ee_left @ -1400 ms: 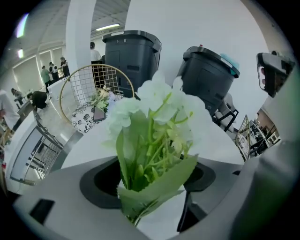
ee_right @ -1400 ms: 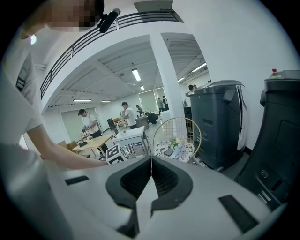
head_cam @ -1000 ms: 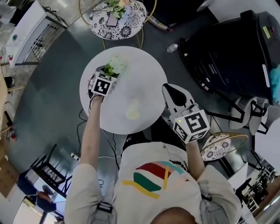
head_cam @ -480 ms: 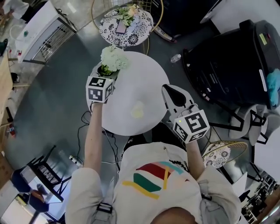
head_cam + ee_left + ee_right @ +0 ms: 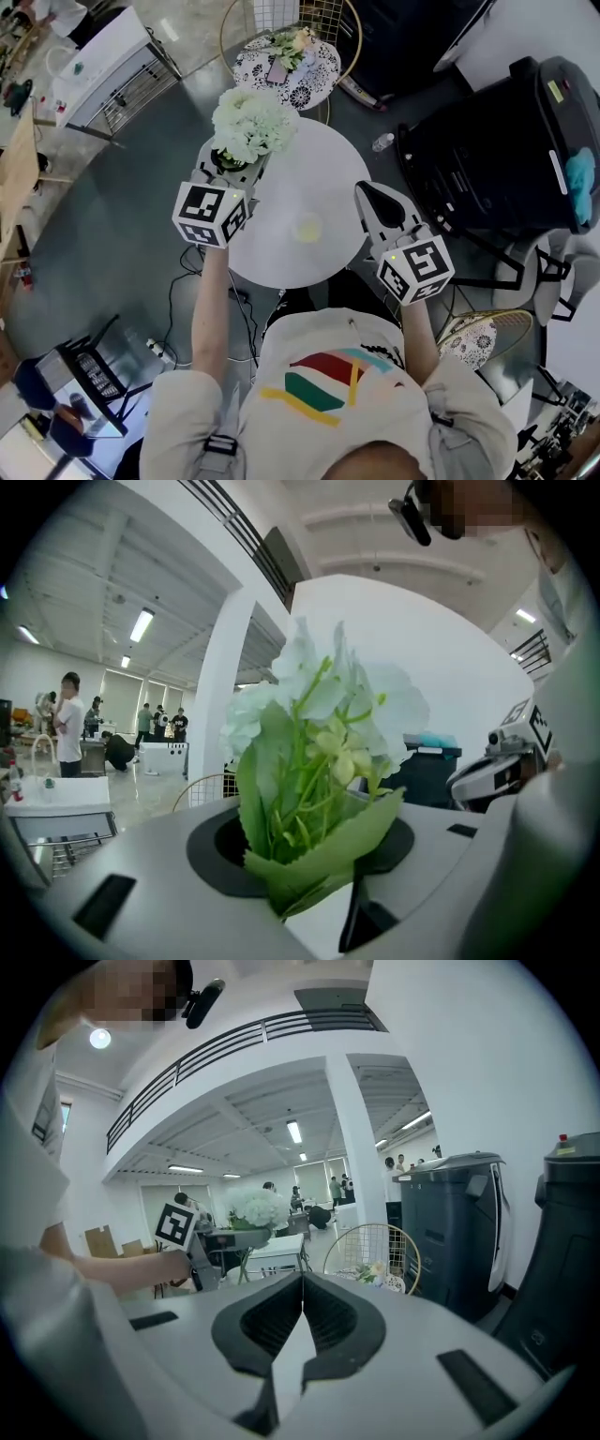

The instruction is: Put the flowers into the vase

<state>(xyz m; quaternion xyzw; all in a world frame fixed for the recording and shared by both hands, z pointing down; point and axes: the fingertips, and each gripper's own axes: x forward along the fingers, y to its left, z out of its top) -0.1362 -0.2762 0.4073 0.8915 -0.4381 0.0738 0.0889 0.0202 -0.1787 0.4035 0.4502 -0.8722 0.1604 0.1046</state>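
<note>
A bunch of white flowers point(image 5: 251, 122) with green leaves point(image 5: 309, 789) stands up out of my left gripper point(image 5: 228, 161), which is shut on the stems point(image 5: 302, 892) above the far left of the round white table point(image 5: 328, 178). A small pale round vase point(image 5: 307, 228), seen from above, stands on the table near its middle. My right gripper point(image 5: 373, 197) hovers at the table's right edge, shut with nothing in it; its jaws meet in a line point(image 5: 302, 1283). From the right gripper view the flowers point(image 5: 260, 1207) and left gripper cube point(image 5: 175, 1225) show at the left.
A small patterned table point(image 5: 286, 66) with more flowers stands beyond the white one, ringed by a gold wire frame. Large black bins point(image 5: 497, 141) stand at the right, and a water bottle point(image 5: 382, 142) lies on the floor. Another patterned stool point(image 5: 473, 339) is near my right side.
My left gripper has risen from the tabletop with the flowers, which now loom larger and stand more upright. My right gripper has lifted slightly.
</note>
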